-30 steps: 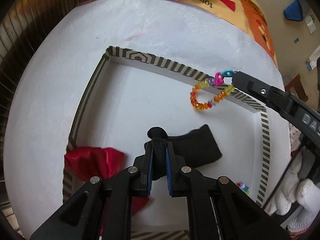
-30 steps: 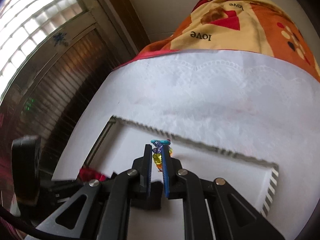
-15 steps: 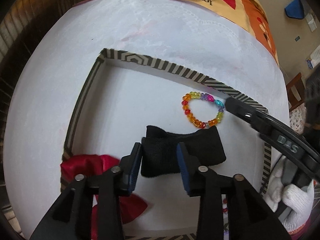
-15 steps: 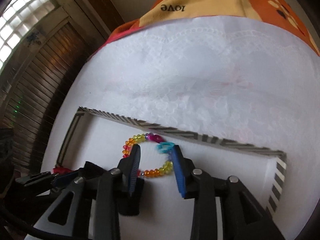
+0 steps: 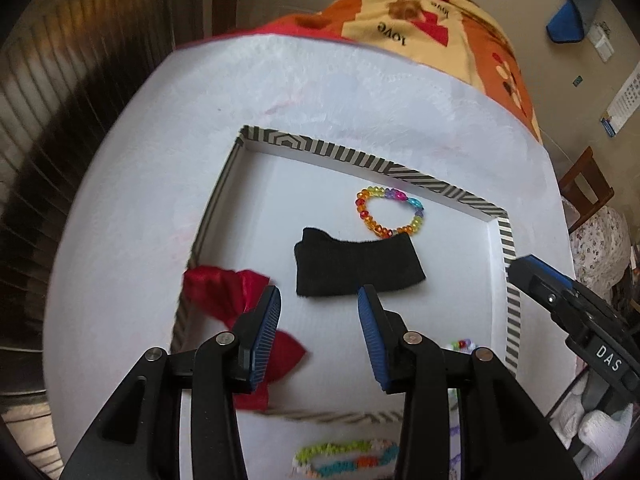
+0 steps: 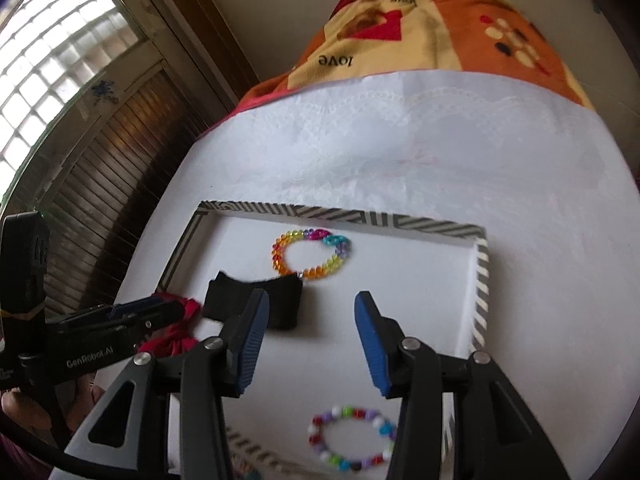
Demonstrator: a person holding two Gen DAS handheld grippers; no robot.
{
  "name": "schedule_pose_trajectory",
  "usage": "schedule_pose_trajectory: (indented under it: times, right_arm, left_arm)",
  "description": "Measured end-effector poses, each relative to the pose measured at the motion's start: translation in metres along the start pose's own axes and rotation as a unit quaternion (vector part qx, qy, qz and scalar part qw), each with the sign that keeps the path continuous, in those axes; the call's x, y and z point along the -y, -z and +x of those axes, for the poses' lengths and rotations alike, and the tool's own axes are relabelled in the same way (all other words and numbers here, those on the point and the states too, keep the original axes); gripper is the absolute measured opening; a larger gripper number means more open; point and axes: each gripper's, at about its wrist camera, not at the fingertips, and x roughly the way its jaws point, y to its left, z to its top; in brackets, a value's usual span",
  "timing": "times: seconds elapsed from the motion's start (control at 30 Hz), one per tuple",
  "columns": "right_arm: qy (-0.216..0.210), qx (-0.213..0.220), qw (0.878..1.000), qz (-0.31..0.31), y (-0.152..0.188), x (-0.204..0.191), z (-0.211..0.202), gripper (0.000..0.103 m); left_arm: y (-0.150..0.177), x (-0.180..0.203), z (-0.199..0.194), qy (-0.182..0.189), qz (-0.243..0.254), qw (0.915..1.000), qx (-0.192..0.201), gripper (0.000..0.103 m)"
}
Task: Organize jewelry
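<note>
A shallow white tray with a striped rim lies on the white table cover. In it are a rainbow bead bracelet, a black cloth band just in front of it, and a red fabric bow over the left rim. My left gripper hovers above the band's near edge, jaws opening, nothing pressed between them. My right gripper hangs over bare tray floor, jaws opening and empty. The left gripper also shows at the left of the right wrist view.
A second bead bracelet lies near the tray's front right corner. A woven multicolour bracelet rests outside the front rim. An orange patterned blanket lies beyond the table, dark louvred doors stand left, and a gloved hand is at the right.
The left gripper let go of the black band and the right let go of the rainbow bracelet; both items now lie flat in the tray. Both grippers opened and drew back and up.
</note>
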Motion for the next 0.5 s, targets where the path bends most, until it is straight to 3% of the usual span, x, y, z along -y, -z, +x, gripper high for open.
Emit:
schedule_pose_trajectory:
  times: [0.5]
  right_arm:
    - [0.012,0.011,1.0,0.004,0.067,-0.005,-0.063,0.053]
  left_arm:
    - [0.052,0.013,-0.047,-0.036,0.03,0.9983,0.034,0.021]
